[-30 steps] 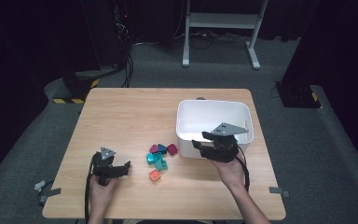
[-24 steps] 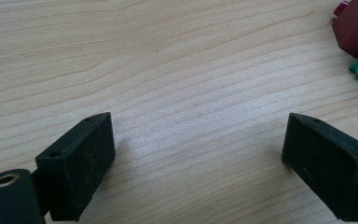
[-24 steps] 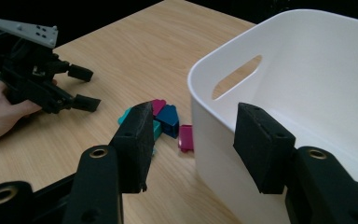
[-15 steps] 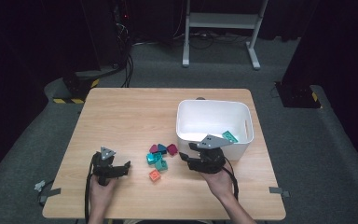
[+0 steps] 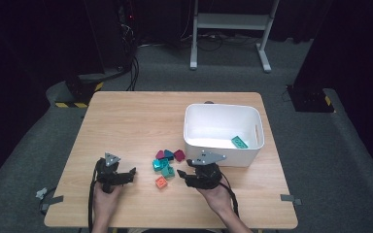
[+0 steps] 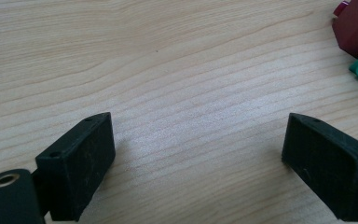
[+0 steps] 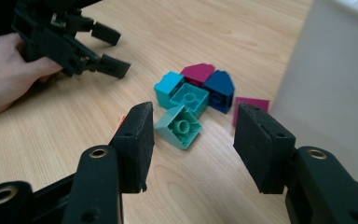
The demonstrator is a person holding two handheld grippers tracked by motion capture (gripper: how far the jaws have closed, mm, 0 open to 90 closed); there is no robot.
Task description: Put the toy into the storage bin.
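Light wood table (image 5: 126,121) in a dark room, grey carpet floor (image 5: 29,145); my right gripper (image 7: 193,140), jaws spread and empty, sits near the brick pile with the mint brick (image 7: 179,126) just ahead between them, white bin (image 5: 252,155) right.

Looking down from high above the table (image 5: 126,121); riding low and close behind each claw, both sharing the brick cluster (image 7: 191,100) at table centre.
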